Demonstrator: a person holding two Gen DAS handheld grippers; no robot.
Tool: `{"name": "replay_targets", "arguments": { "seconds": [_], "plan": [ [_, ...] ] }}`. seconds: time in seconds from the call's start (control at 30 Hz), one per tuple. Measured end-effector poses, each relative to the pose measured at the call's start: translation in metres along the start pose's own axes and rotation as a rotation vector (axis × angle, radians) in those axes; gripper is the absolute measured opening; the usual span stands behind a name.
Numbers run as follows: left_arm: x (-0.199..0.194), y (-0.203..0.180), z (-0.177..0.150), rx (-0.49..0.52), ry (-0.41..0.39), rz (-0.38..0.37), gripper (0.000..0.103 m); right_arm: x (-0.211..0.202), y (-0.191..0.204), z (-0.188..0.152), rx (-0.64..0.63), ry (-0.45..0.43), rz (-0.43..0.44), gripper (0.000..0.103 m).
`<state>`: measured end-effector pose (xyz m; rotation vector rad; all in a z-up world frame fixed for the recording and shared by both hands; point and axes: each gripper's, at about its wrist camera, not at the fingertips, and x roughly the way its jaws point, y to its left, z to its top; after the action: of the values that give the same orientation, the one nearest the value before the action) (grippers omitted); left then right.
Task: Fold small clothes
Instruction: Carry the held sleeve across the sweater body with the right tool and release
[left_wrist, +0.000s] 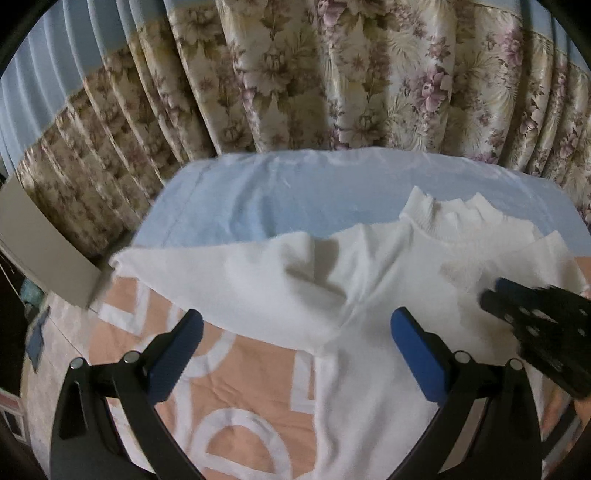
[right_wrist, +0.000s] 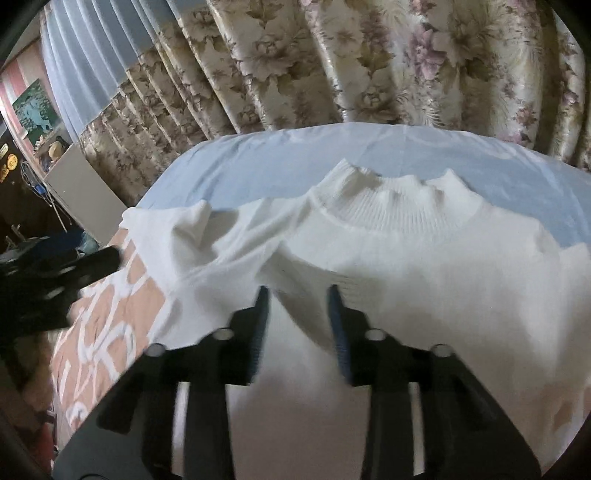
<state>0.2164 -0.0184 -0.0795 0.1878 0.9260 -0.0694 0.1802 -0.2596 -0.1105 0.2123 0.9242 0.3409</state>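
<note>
I am working on one white sweater (left_wrist: 369, 295), which lies front-up across the centre of both frames on a peach printed blanket (left_wrist: 236, 373), its ribbed collar (right_wrist: 399, 206) toward the blue sheet (right_wrist: 258, 162) and the floral curtain (right_wrist: 369, 66) at the top.

Status, as I judge it: early stage. The body is spread flat and no body fold is visible. The left sleeve (left_wrist: 229, 284) extends toward the centre-left of the left wrist frame, still unfolded. On the right side, a sleeve or side panel appears laid inward over the chest, but blur prevents confirming this.

Tool state:
- My left gripper (left_wrist: 295, 354) is spread wide, jaws empty, hovering over the sweater near the armpit seam.
- My right gripper (right_wrist: 299, 325) is narrowed to a small gap over the chest. White fabric fills that gap in the right wrist frame; I cannot tell whether it is pinched or simply lies beneath.

Remaining: left sleeve fold, then the body folds.
</note>
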Motion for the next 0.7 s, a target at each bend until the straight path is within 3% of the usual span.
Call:
{"name": "replay_targets", "arguments": {
  "seconds": [0.1,0.27,0.53,0.6,0.67,0.7],
  "plan": [
    [0.014,-0.016,-0.003,-0.016,0.034,-0.112,0.102,-0.025,-0.027,-0.013,0.026,-0.013,-0.066,0.053],
    [0.044,-0.070,-0.011,-0.020,0.090,-0.231,0.102,-0.052,-0.072,-0.034,0.045,-0.018,-0.209,0.053],
    [0.075,-0.119,-0.030,0.043,0.135,-0.202,0.101,-0.074,-0.097,-0.046,0.061,-0.082,-0.259,0.053],
    [0.077,-0.122,-0.033,0.050,0.131,-0.189,0.090,-0.074,-0.101,-0.046,0.076,-0.090,-0.261,0.053],
    [0.073,-0.125,-0.034,0.049,0.111,-0.216,0.063,-0.075,-0.105,-0.046,0.091,-0.098,-0.258,0.053],
    [0.071,-0.130,-0.034,0.068,0.100,-0.217,0.057,-0.075,-0.105,-0.045,0.095,-0.101,-0.259,0.053]
  ]
}}
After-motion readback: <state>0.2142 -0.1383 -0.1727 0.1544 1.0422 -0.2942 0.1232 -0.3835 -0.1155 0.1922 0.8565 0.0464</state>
